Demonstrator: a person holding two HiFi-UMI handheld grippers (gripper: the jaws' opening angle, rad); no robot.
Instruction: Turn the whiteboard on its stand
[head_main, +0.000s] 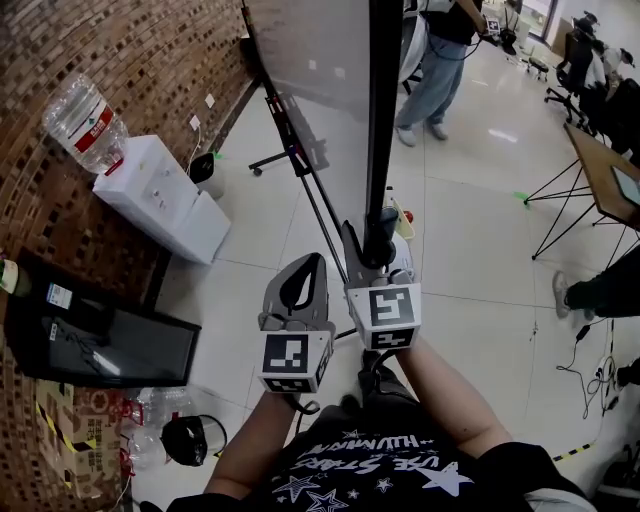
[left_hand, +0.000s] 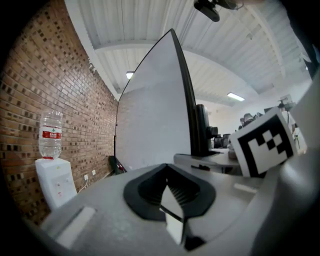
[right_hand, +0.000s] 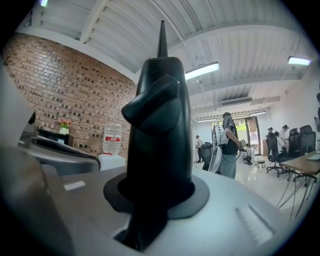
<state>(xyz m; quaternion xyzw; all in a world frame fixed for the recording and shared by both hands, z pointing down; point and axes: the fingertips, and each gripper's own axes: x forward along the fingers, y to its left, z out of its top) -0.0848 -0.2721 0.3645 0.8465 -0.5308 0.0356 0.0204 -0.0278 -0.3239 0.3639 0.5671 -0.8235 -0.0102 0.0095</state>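
To the left of the whiteboard (head_main: 310, 60) the gap is tight: a water cooler (head_main: 160, 195) and a brick wall (head_main: 120, 60) stand near, and the stand's legs (head_main: 275, 160) stick out low. To its right the floor (head_main: 470, 250) is wide and bare, with a table (head_main: 600, 165) well off. Past its far end a person (head_main: 440, 60) stands in the way.

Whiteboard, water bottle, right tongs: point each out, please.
whiteboard (head_main: 315, 50), head view, on its pale writing face.
water bottle (head_main: 90, 124), head view, on its red label.
right tongs (head_main: 379, 250), head view, between the tips clamped on the board's black edge.
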